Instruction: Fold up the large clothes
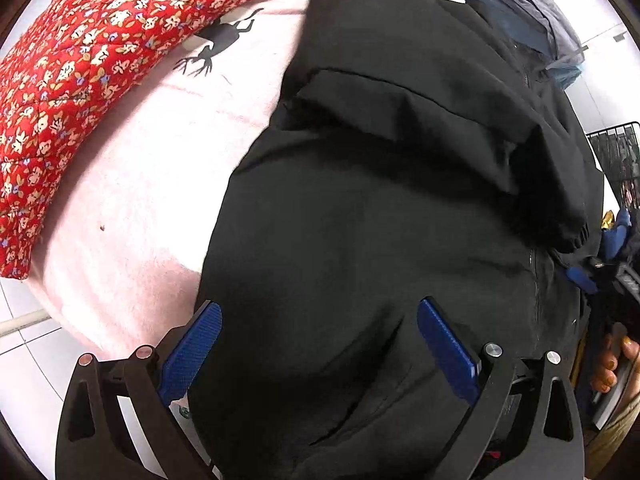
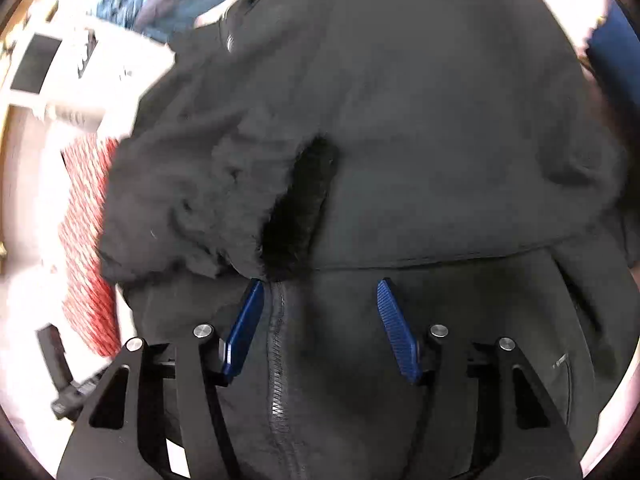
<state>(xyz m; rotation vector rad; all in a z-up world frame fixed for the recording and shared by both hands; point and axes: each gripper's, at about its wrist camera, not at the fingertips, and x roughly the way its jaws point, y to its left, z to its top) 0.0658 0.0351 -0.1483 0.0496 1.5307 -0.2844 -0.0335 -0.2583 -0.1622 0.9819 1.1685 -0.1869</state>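
A large black jacket [image 1: 380, 208] lies spread on a pale pink bed cover [image 1: 152, 184], one sleeve folded across its front. My left gripper [image 1: 320, 328] is open, its blue pads apart just above the jacket's lower body near a pocket slit. In the right wrist view the same jacket [image 2: 420, 140] fills the frame, with its front zipper [image 2: 280, 360] and a fur-lined opening [image 2: 300, 204]. My right gripper [image 2: 320, 312] is open, its pads straddling the zipper area, holding nothing.
A red floral quilt [image 1: 72, 72] lies at the far left of the bed, also blurred in the right wrist view [image 2: 86, 240]. Blue-grey clothes [image 1: 528, 12] are piled beyond the jacket. A black wire rack [image 1: 612, 152] stands right. White tiled floor [image 1: 24, 340] shows lower left.
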